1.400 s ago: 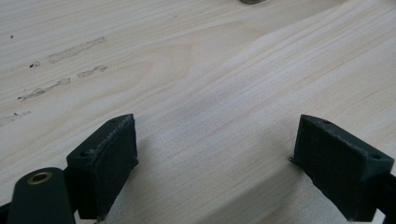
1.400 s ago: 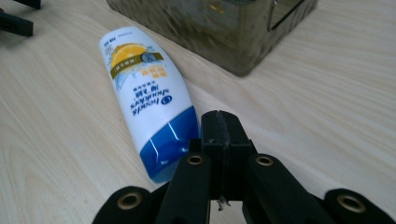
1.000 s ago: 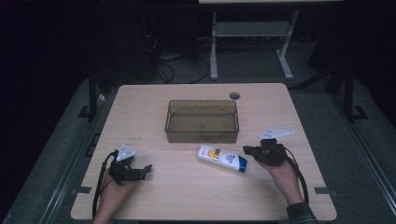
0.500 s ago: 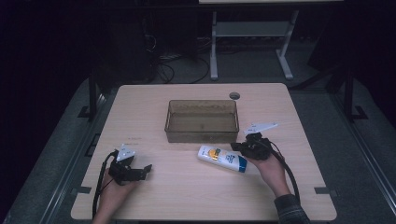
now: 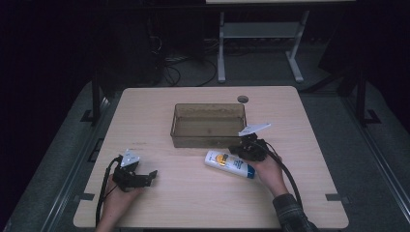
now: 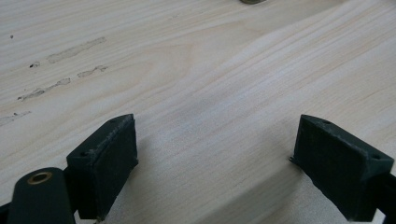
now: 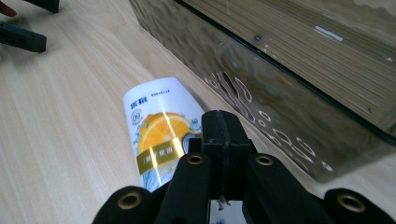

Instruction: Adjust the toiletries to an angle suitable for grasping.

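Near the middle of the table (image 5: 309,203) stands a clear brownish bin (image 5: 209,124), open at the top, and everything else can be placed from it. Just in front of the bin, toward the person, lies a white bottle (image 5: 229,164) on its side, its label showing an orange slice and a gold band; its blue end points away from the bin toward the right hand (image 5: 269,170). In the right gripper view the bottle (image 7: 159,135) lies close beside the bin's rippled wall (image 7: 261,98) without clearly touching it.

The right gripper (image 5: 247,149) sits at the bin's front right corner, over the blue end of the bottle. In its own view the two black jaws are pressed together with no gap, and the bottle lies beyond and below them, so they hold nothing.

The left gripper (image 5: 152,175) rests well to the front left of the bin, held by the left hand (image 5: 121,195) low over bare wood. In its own view the jaws stand wide apart with only wood grain and a few faint scuff marks (image 6: 56,79) between and beyond them.

Behind the bin, near the table's far edge, is a small round grommet (image 5: 242,99).
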Action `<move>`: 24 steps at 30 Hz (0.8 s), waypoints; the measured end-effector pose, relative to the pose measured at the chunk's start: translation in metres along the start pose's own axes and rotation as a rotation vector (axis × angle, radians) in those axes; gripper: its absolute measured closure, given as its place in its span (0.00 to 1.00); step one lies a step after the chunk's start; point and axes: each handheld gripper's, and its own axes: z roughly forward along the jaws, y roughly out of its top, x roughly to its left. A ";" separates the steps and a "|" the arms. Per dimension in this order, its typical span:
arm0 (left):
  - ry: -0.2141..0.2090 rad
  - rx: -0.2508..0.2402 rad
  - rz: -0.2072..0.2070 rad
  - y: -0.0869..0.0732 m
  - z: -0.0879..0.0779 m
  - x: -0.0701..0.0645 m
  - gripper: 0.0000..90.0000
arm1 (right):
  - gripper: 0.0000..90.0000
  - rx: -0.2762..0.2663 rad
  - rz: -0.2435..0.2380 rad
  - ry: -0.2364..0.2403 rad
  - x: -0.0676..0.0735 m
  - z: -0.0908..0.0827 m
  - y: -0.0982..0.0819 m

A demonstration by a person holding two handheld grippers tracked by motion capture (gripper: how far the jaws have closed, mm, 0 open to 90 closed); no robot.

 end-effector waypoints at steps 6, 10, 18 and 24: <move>0.000 0.000 0.000 0.000 0.000 0.000 0.13 | 1.00 0.017 -0.009 -0.001 0.000 0.013 0.004; 0.000 0.001 0.000 0.000 0.000 0.000 0.13 | 1.00 0.031 -0.012 -0.001 0.000 0.019 0.005; 0.000 0.001 -0.001 0.000 0.000 0.000 0.13 | 1.00 0.072 -0.046 -0.002 0.003 0.032 0.014; 0.000 0.001 -0.001 0.000 0.000 0.000 0.13 | 1.00 0.087 -0.059 -0.008 0.003 0.038 0.015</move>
